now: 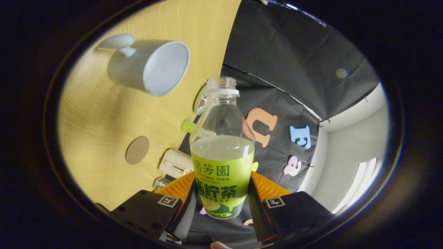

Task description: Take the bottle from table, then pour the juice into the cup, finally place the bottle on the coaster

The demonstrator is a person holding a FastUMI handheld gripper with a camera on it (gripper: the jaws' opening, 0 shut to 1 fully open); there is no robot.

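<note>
While your gripper (pixel 221 204) clamps both fingers on the labelled lower body of the uncapped juice bottle (pixel 222 148), the white cup (pixel 152 65) stands on the wooden table (pixel 93 114), well off from the neck. Tip now and juice likely misses the rim. The round coaster (pixel 137 150) lies nearer the fingers.

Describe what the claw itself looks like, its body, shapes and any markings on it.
The claw has two blocky black housings, one on each side, each carrying a small square black-and-white marker tag on its top face. Ahead of the housings sit ribbed orange wedge-shaped pieces. The two fingers are long flat strips with a finely textured, woven-looking inner surface. No cables or sleeves can be seen.
</note>
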